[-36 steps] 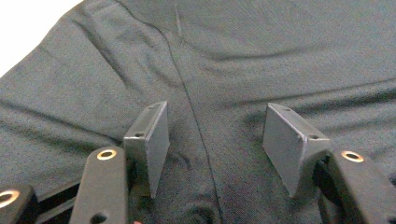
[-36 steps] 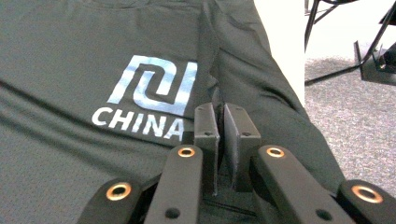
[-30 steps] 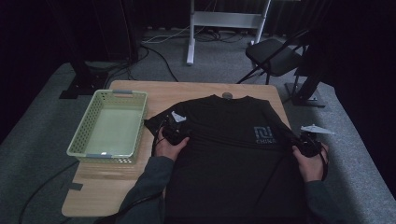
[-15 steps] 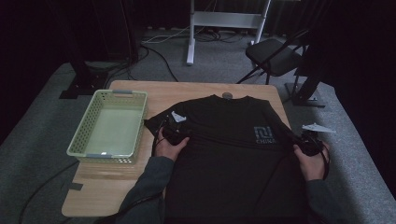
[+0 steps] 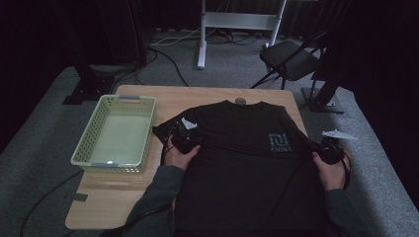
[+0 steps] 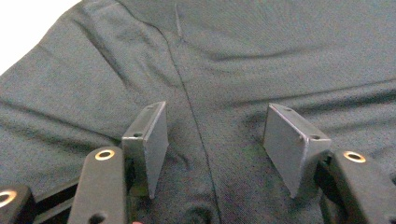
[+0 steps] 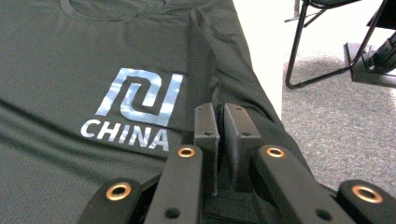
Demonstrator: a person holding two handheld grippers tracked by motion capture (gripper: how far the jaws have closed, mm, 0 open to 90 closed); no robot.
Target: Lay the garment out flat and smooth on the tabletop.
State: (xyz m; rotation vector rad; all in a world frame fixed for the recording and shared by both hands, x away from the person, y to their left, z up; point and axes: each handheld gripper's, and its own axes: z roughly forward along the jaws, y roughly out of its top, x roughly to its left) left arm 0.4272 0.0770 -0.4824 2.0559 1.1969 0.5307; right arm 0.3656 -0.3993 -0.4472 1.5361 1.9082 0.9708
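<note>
Black T-shirt (image 5: 242,148) flat on table (image 5: 123,197): left gripper (image 6: 215,149) wide open over sleeve seam; right gripper (image 7: 223,140) pinches sleeve fold.

My high view looks forward and down from above my side of the table (image 5: 123,202), far enough back to take in the floor at twelve o'clock. The left gripper view sits close over the black T-shirt (image 6: 261,56), along its own jaws. The right gripper view looks low across the same shirt toward its logo (image 7: 135,109) at ten o'clock, which my high view shares.
</note>
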